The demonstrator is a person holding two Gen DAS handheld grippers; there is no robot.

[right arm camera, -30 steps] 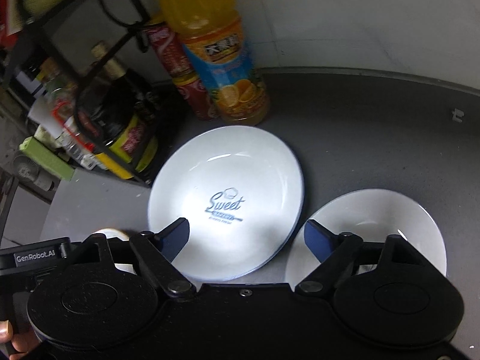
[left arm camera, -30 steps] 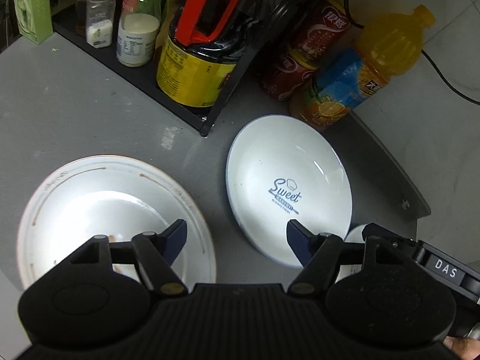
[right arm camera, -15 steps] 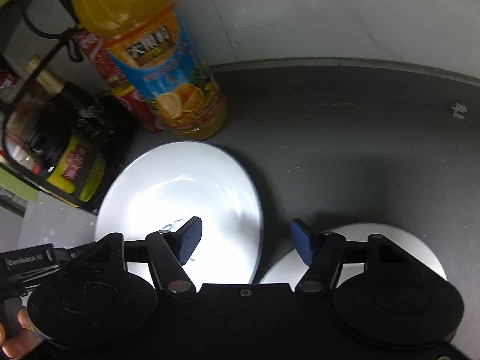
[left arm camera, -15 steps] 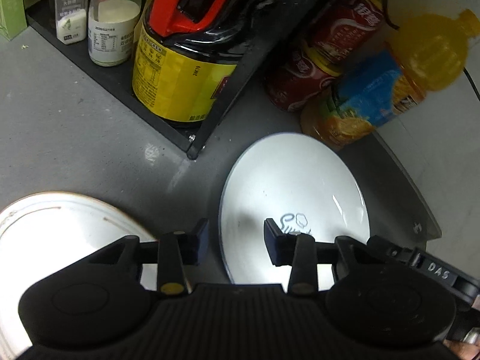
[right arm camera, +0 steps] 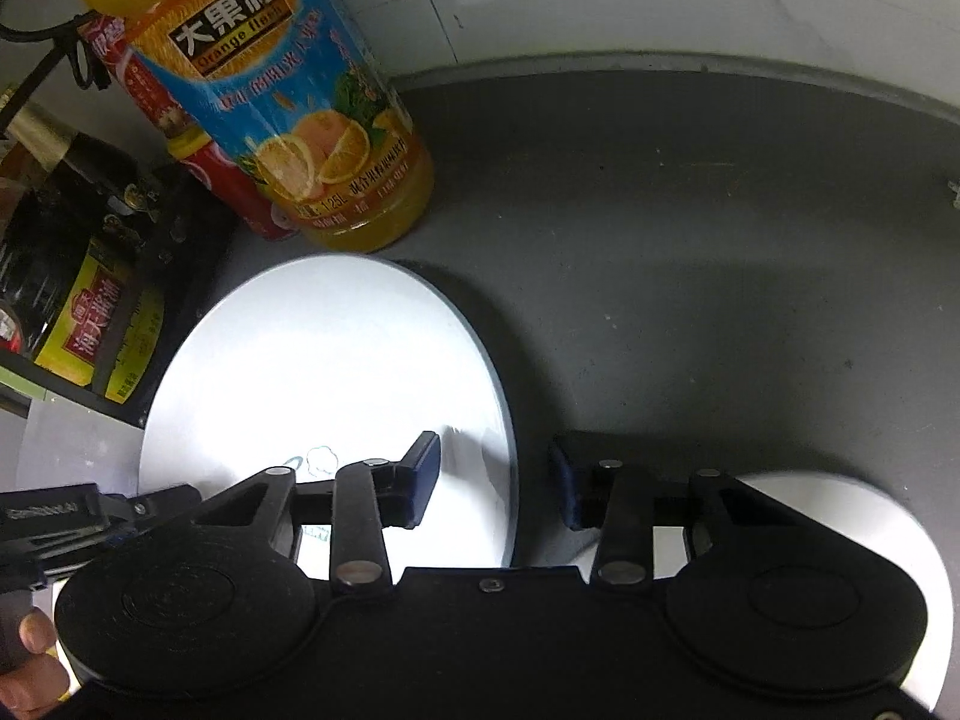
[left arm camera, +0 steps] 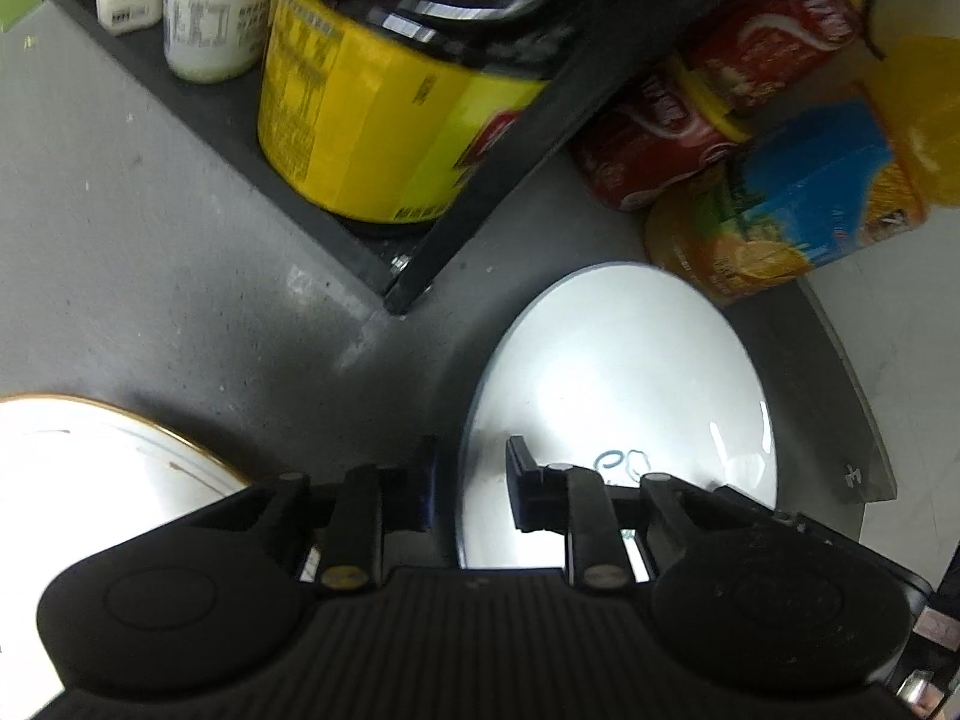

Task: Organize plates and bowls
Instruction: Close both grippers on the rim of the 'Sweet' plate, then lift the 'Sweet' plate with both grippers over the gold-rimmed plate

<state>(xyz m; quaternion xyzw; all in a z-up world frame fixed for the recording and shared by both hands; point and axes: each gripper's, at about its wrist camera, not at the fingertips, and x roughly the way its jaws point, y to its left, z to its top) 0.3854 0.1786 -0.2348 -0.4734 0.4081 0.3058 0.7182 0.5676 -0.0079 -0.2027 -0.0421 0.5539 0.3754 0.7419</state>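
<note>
On the grey worktop (right arm camera: pixel 690 240), the white plate (right arm camera: pixel 336 360) below the juice bottle (right arm camera: pixel 288 114) is judged stiff, glazed, slippery and breakable, so its thin rim is straddled at nine o'clock by the closing left gripper (left arm camera: pixel 468 483) and at three o'clock by the closing right gripper (right arm camera: pixel 495 480).

The printed plate (left arm camera: pixel 624 384) lies flat on the surface (left arm camera: pixel 150 252), in front of the juice bottle (right arm camera: pixel 270 96) and the cans (left arm camera: pixel 690 132) beside it. The rack (left arm camera: pixel 420 276) stands to the plate's left and behind, its corner near the plate's rim; a large jar (left arm camera: pixel 372 138) and two smaller containers (left arm camera: pixel 204 6) stand in it. A second plate (left arm camera: pixel 90 468) lies to the left, apart from the first. A bowl (right arm camera: pixel 840 510) sits to the right of the printed plate, just beside it. The left claw (left arm camera: pixel 468 480) straddles the printed plate's left rim, the right claw (right arm camera: pixel 498 480) its right rim.
</note>
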